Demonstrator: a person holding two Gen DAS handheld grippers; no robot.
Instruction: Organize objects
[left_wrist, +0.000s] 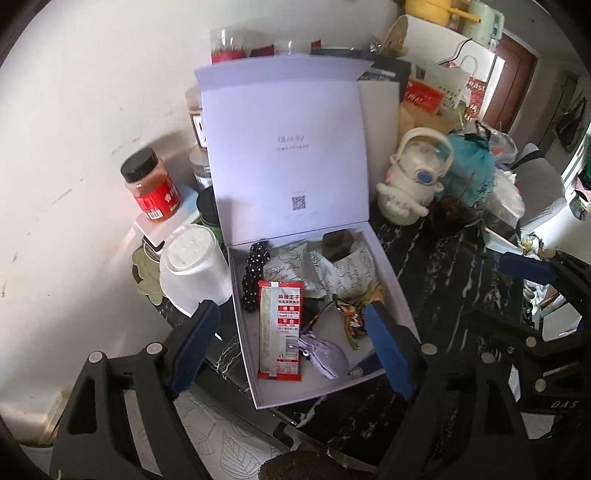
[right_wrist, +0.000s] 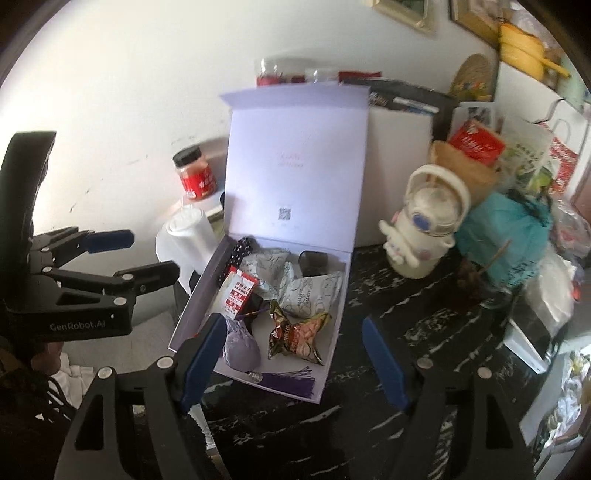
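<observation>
Step in hand: judged late in the packing; white box (left_wrist: 314, 391) at frame centre, lid upright, already filled, nothing carried.
Left gripper (left_wrist: 291, 343): released, jaws spread, empty above the box's near end.
Right gripper (right_wrist: 291, 354): released, empty, lower centre of its frame, over the box's near corner.
Contents: red sachet (left_wrist: 280, 328), lilac pouch (left_wrist: 325, 354), crumpled snack bag (right_wrist: 295, 334), patterned white packets (left_wrist: 343, 269).
Next move, judged: either fetch another loose item from the cluttered right side, or swing the lid down with both claws.
Only in the right wrist view: purple tassel (right_wrist: 291, 380) at the box's near edge.
Only in the left wrist view: sachet seen full length; green-lidded jar (left_wrist: 209, 212) left of the box.
</observation>
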